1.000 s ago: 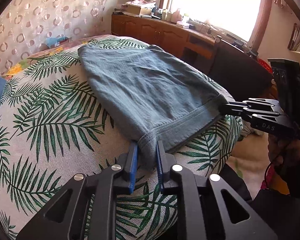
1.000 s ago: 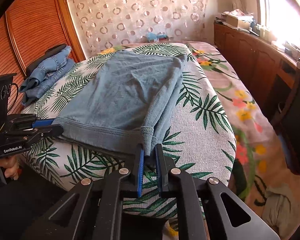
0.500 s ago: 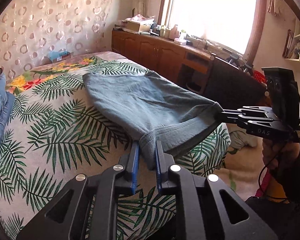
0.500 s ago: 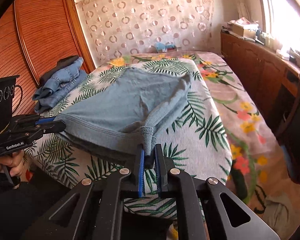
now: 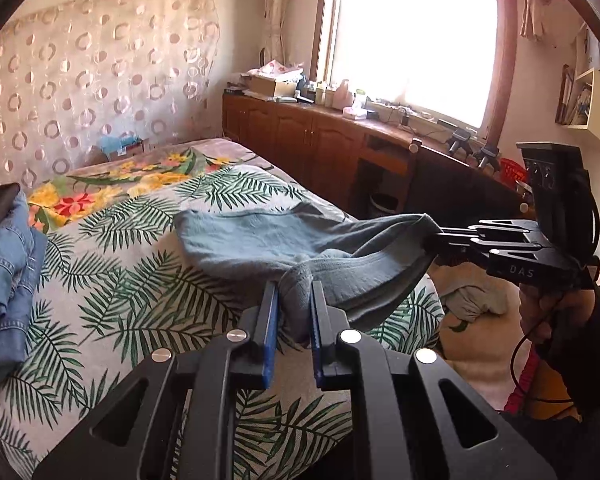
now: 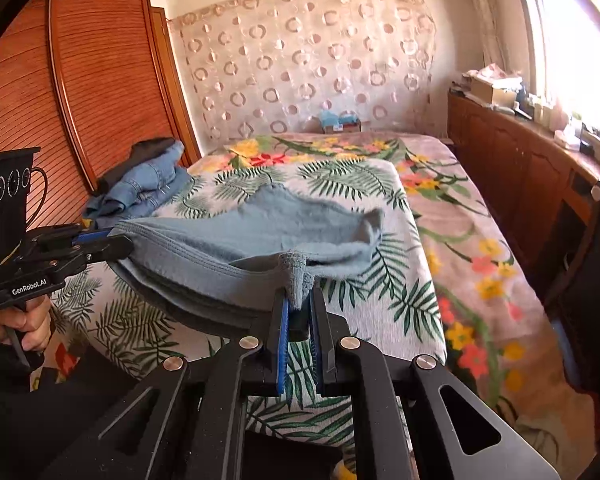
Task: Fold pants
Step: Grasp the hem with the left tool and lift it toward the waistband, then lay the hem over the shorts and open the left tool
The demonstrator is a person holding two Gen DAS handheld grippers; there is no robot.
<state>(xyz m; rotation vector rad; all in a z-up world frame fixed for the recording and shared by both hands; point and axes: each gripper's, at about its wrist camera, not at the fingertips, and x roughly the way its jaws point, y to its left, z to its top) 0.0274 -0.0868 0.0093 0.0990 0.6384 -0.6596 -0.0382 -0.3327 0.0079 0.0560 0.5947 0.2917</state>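
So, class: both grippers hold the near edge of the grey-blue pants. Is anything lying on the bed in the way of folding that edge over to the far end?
Nothing visible does. The left gripper and right gripper each clamp the pants; the denim pile sits off to the left, clear of the path.

A bed [image 6: 384,200] fills the room, spread with a palm-leaf cover [image 5: 112,280] over a floral sheet [image 6: 472,264]. A heap of denim clothes [image 6: 144,188] lies at its edge beside the slatted wooden wardrobe [image 6: 80,92]. A curtain with ring patterns [image 5: 80,92] hangs behind — a small blue box [image 6: 334,118] sits at its foot. Wooden cabinets [image 5: 300,140] run under the bright window [image 5: 412,36], their top cluttered with bottles and boxes.
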